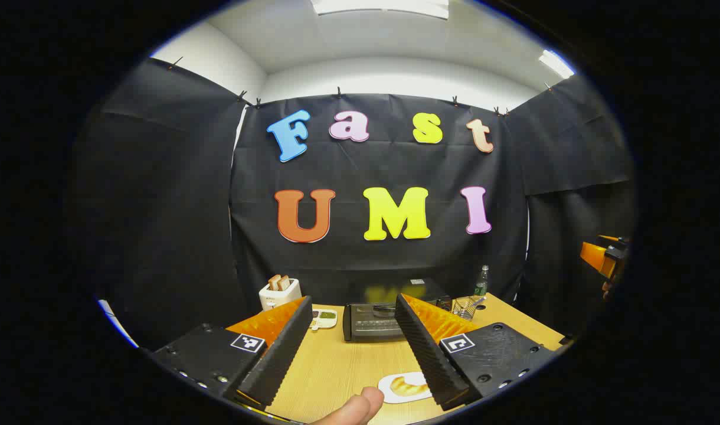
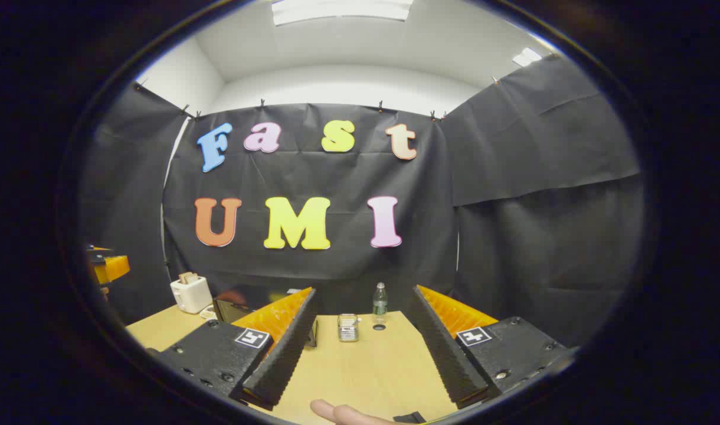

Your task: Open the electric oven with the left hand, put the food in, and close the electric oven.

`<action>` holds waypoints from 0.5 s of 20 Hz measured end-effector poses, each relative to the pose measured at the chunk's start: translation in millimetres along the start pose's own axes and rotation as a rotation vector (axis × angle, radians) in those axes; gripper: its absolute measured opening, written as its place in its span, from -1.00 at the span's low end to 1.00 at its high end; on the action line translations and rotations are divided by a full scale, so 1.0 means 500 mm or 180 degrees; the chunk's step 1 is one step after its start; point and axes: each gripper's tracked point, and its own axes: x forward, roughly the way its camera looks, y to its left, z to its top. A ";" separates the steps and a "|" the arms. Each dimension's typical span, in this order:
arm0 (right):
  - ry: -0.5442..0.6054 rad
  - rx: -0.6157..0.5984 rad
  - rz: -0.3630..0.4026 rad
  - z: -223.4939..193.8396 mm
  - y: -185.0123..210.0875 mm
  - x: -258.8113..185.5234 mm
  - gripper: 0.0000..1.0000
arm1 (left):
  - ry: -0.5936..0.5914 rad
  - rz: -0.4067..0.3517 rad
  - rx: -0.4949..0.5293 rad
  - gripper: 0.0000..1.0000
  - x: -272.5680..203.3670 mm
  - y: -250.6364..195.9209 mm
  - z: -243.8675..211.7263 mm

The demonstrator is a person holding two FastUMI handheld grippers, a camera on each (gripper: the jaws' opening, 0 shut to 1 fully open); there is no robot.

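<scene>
The black electric oven (image 1: pixel 375 321) stands mid-table with its door shut, straight ahead of my left gripper (image 1: pixel 354 301), which is open and holds nothing. A croissant on a white plate (image 1: pixel 404 386) lies on the table close below, beside the right finger. In the right gripper view the oven (image 2: pixel 236 307) peeks out behind the left finger. My right gripper (image 2: pixel 363 292) is open and empty above the table's right part. It also appears as an orange shape (image 1: pixel 602 257) at the far right of the left gripper view.
A white toaster (image 1: pixel 280 293) with toast stands left of the oven, a small white device (image 1: pixel 324 319) between them. A wire holder (image 2: pixel 348 327) and a bottle (image 2: pixel 380 298) sit to the oven's right. A fingertip (image 1: pixel 354 407) shows low over the wooden table (image 1: pixel 336 366).
</scene>
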 end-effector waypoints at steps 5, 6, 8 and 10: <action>0.0033 0.0079 0.0058 -0.012 0.001 0.002 1.00 | 0.0014 -0.0041 -0.0082 0.85 0.019 -0.007 -0.014; 0.0045 0.0093 0.0067 -0.015 -0.001 0.004 1.00 | 0.0025 -0.0062 -0.0051 0.85 0.021 -0.010 -0.017; 0.0050 0.0125 0.0097 -0.023 -0.002 0.007 1.00 | 0.0039 -0.0079 -0.0003 0.85 0.033 -0.012 -0.026; 0.0014 0.0116 0.0049 -0.023 -0.018 0.013 1.00 | 0.0068 -0.0102 0.0001 0.85 0.048 -0.021 -0.032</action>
